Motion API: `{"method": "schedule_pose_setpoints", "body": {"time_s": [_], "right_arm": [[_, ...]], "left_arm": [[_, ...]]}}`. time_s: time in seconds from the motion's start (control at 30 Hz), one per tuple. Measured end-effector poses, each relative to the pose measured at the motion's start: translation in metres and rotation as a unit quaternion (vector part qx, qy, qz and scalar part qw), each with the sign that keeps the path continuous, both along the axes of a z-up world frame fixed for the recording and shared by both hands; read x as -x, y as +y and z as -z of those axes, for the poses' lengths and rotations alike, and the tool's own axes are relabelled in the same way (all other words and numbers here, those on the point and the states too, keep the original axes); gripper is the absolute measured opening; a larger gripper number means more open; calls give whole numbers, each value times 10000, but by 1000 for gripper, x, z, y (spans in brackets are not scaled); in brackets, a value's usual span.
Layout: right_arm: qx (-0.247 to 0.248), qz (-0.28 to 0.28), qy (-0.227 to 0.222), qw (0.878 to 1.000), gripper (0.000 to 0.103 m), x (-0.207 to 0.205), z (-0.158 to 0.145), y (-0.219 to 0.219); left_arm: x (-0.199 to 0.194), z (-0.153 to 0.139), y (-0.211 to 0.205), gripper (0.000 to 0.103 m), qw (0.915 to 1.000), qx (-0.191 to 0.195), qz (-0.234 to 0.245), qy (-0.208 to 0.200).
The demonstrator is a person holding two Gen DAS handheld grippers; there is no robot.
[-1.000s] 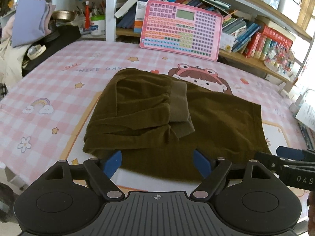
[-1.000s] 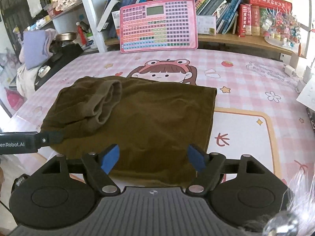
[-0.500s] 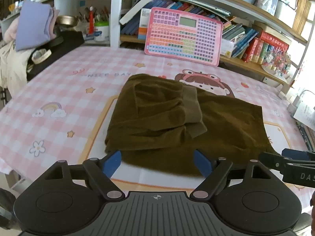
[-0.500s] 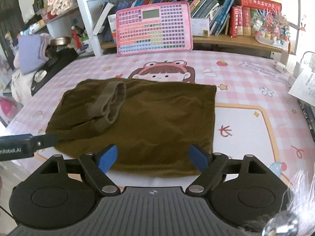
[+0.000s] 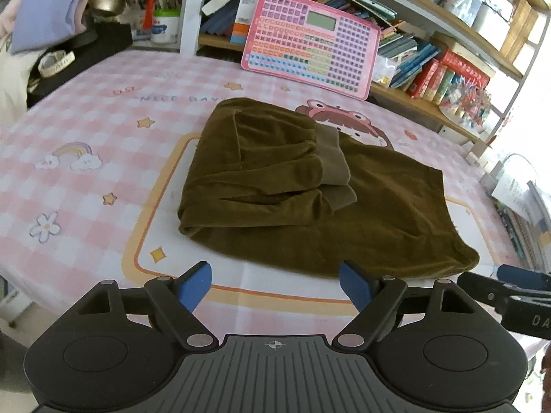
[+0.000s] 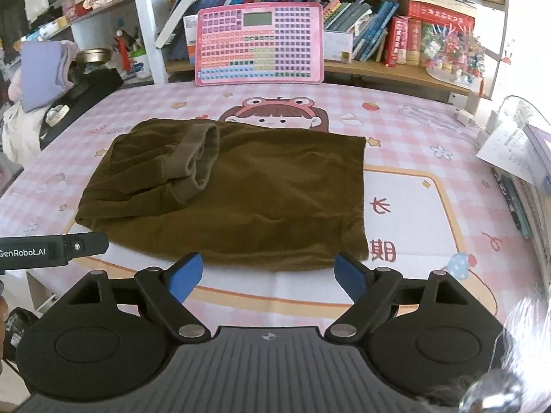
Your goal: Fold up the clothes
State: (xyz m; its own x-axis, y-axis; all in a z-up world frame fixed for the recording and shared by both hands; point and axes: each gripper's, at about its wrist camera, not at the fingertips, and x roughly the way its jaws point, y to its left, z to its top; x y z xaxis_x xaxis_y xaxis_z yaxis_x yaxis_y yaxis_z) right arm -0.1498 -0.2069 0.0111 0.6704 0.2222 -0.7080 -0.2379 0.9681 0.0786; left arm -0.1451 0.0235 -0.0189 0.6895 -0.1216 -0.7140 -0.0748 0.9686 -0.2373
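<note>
Pink checked counter (image 6: 430,130) before bookshelves. Olive-brown sweater (image 6: 261,199) lies part-folded just before pink keyboard toy (image 6: 260,43), cuffed sleeves laid inward for compact shape. Your left tongs (image 5: 275,284) and right tongs (image 6: 268,273) spread, empty, hovering off sweater's near hem.

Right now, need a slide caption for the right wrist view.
Open right hand-held gripper hovers before a partly folded olive-brown garment on the pink checked tablecloth.
</note>
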Motion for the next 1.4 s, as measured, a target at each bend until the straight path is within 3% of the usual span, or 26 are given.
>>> {"method": "schedule_pose_setpoints", "body": {"time_s": [0.27, 0.53, 0.77, 0.9, 1.03, 1.2, 1.3, 1.4], "right_arm": [[-141, 94, 94, 9998, 83, -4, 1, -9], [-293, -259, 133, 9991, 83, -26, 4, -26], [-609, -640, 317, 9956, 83, -62, 6, -69], [-1062, -721, 682, 9894, 83, -87, 11, -101], [-1627, -609, 1234, 9770, 74, -114, 23, -132], [-2641, -200, 2440, 9329, 54, -146, 50, -159], [-2764, -177, 2707, 9219, 51, -155, 57, -158], [-2850, -193, 2782, 9171, 47, -160, 62, -156]], "left_arm": [[-2, -4, -6, 85, 9997, -244, -78, -45], [-13, -6, -24, 86, 9985, -323, -444, 19], [-23, -9, -70, 87, 9967, -355, -722, 109], [-27, -12, -98, 87, 9959, -373, -819, 120], [-30, -11, -122, 87, 9956, -239, -890, 162], [-32, -15, -143, 87, 9938, -359, -1050, 102], [-29, -19, -155, 87, 9910, -774, -1083, -129], [-29, -20, -162, 87, 9908, -888, -1000, -199]]}}
